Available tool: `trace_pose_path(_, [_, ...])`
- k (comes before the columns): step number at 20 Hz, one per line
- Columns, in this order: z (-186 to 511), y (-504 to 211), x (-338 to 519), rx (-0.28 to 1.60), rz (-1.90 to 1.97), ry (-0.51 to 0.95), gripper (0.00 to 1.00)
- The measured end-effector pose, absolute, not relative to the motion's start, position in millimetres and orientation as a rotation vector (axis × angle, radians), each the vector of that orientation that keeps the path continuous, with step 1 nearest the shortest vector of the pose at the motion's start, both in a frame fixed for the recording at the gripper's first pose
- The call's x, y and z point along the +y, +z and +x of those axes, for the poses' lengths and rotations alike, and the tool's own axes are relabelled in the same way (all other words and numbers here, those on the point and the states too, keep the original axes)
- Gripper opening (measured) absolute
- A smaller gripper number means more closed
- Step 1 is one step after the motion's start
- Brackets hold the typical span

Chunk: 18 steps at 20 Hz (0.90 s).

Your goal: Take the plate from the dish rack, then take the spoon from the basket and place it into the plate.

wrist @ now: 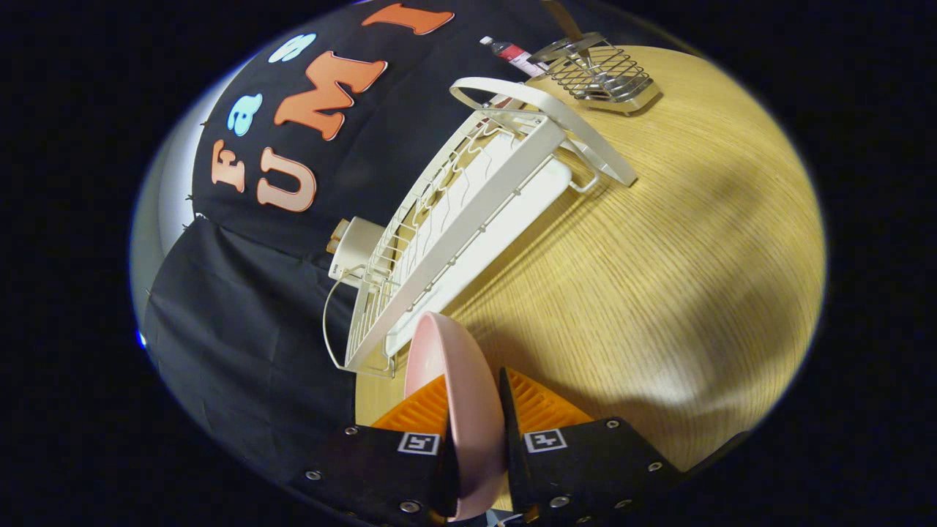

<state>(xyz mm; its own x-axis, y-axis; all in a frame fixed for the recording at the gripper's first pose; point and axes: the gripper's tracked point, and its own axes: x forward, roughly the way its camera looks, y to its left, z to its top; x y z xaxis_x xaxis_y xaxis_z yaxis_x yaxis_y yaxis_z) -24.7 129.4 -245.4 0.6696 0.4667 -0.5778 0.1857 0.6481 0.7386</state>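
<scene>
A pink plate stands on edge between my gripper's two fingers, which press on its rim from both sides and hold it above the wooden table. Just beyond the plate lies the white dish rack, with no dishes showing in its wire slots. Farther off, past the rack's curved handle, a metal wire basket stands on the table with a spoon handle sticking up out of it.
A white box-shaped device with a cable sits behind the rack against the black cloth wall. A bottle with a red label lies behind the rack near the basket. Bare wooden tabletop stretches beside the rack.
</scene>
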Motion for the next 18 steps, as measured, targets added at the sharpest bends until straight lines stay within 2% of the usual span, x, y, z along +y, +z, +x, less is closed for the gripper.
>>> trace_pose_path(3, [-24, -243, 116, 0.835, 0.808, 0.163, 0.31])
trace_pose_path(7, [-20, -240, 84, 0.779, 0.701, 0.095, 0.53])
trace_pose_path(10, [-20, -240, 59, 0.743, 0.620, 0.045, 0.64])
trace_pose_path(11, [-19, -238, 49, 0.725, 0.589, 0.026, 0.72])
trace_pose_path(13, [-19, -233, 30, 0.693, 0.523, -0.005, 0.81])
trace_pose_path(17, [-11, -217, -16, 0.597, 0.383, -0.094, 0.96])
trace_pose_path(18, [-10, -212, -26, 0.576, 0.358, -0.116, 0.97])
